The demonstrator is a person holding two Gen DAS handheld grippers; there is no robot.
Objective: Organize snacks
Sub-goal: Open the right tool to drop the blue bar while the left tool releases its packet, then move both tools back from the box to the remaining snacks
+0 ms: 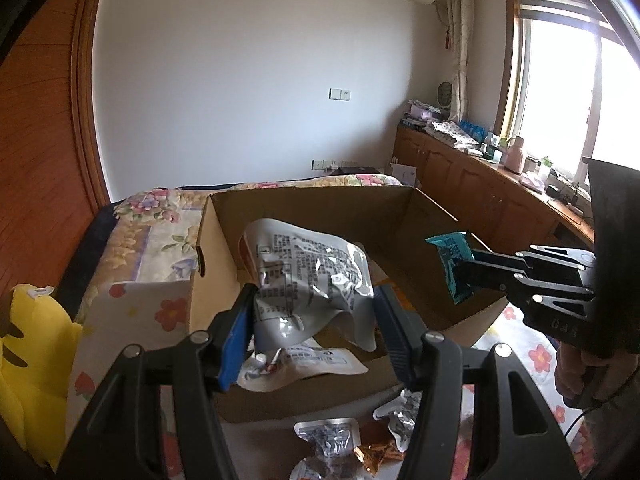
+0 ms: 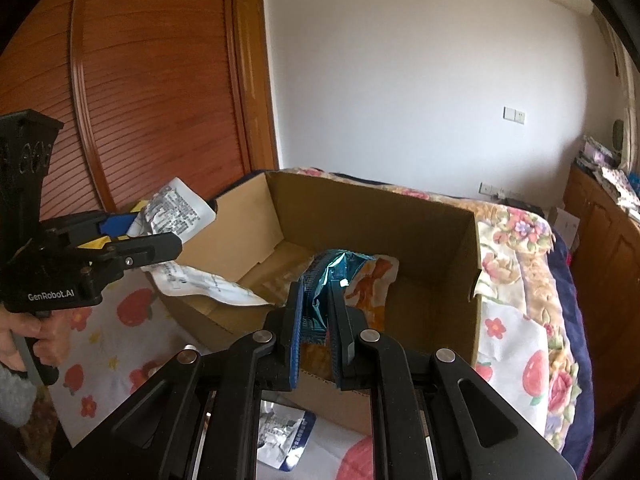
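The sorting looks partly done: the cardboard box (image 1: pixel 224 216) on the bed already holds a white printed pouch (image 1: pixel 316 364) and an orange packet (image 2: pixel 368 280), while several small foil packets (image 1: pixel 328 440) lie outside, at 6 o'clock of the box. The left gripper (image 1: pixel 316 324) has its jaws pressed onto a large silver pouch (image 1: pixel 312 272) above the box's 9 o'clock side. The right gripper (image 2: pixel 318 312) has its jaws clamped on a teal packet (image 2: pixel 336 268) over the 3 o'clock side, so both seem about to go in.
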